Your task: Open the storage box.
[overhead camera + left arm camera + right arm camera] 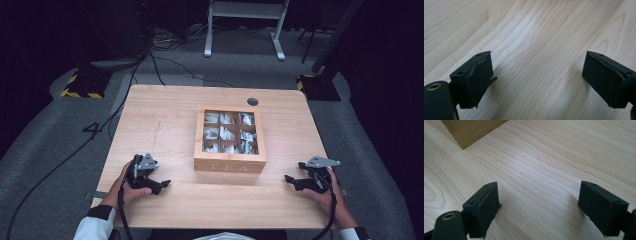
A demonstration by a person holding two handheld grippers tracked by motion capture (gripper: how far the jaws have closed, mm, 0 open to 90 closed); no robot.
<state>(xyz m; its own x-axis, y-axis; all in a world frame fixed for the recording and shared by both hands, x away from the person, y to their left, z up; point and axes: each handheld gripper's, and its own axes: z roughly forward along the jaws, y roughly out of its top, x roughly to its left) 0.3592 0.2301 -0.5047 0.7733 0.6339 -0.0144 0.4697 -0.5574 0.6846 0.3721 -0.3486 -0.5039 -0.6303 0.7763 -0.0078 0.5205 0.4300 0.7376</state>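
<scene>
Pale wood with a fine grain forms the table (pixel 165 120), seen from the high view as a square top on a grey floor.

Left side: the left hand (pixel 131 189) grips the left gripper (pixel 159 185) near the table's near-left edge. A grey three-cornered plate sits on top of it, and a black cable trails from it toward the person. In the left gripper view, the left gripper (pixel 537 80) has its jaws spread wide, with bare table grain between them. The jaws hold nothing. The pad on the left jaw has a ragged edge.

Centre: a wooden tea box (pixel 229 162) stands on the table, between the two grippers and apart from both. Its front wall bears the letters TEA. The top shows nine compartments in a three-by-three grid, each containing pale tea packets (pixel 226 133). Whether a clear lid covers them cannot be determined. A small dark round hole (pixel 252 101) lies in the table just behind the box.

Right side: the right hand (pixel 327 195) grips the right gripper (pixel 291 180) near the table's near-right edge, jaws pointing toward the box. In the right gripper view, the right gripper (pixel 539 202) also has its jaws set wide and empty, and a corner of the tea box (pixel 471 130) appears at upper left.
</scene>
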